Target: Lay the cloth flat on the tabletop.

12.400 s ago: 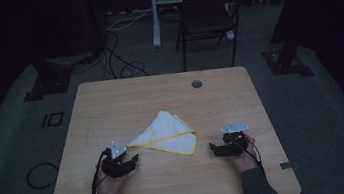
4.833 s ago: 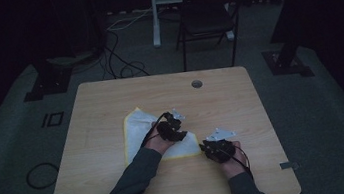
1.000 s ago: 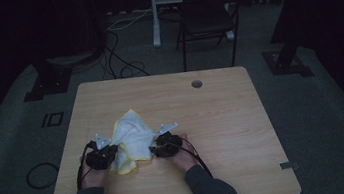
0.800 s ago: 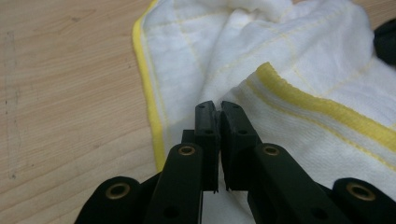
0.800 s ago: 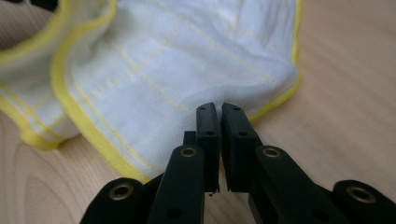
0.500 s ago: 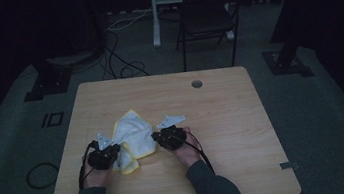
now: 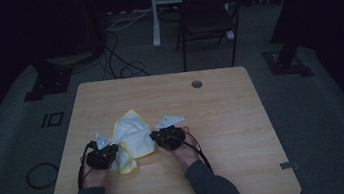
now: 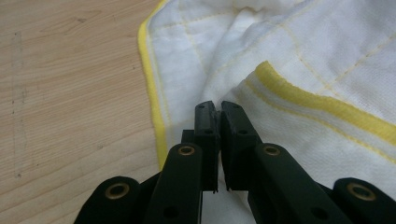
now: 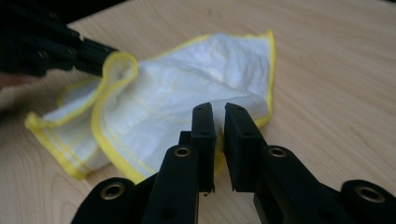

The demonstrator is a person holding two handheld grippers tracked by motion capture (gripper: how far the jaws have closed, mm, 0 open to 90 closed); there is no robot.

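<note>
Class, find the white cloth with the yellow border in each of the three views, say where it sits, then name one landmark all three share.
High view: cloth lies left of centre, between the two grippers.
Left gripper view: cloth covers the upper right, ahead of the jaws.
Right gripper view: cloth lies centre-left, beyond the jaws.
Shared landmark: the wooden table.

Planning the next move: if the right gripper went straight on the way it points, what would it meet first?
The cloth: the right gripper is already shut on its edge, so it would push into the bunched cloth, with the left gripper likely beyond.
</note>
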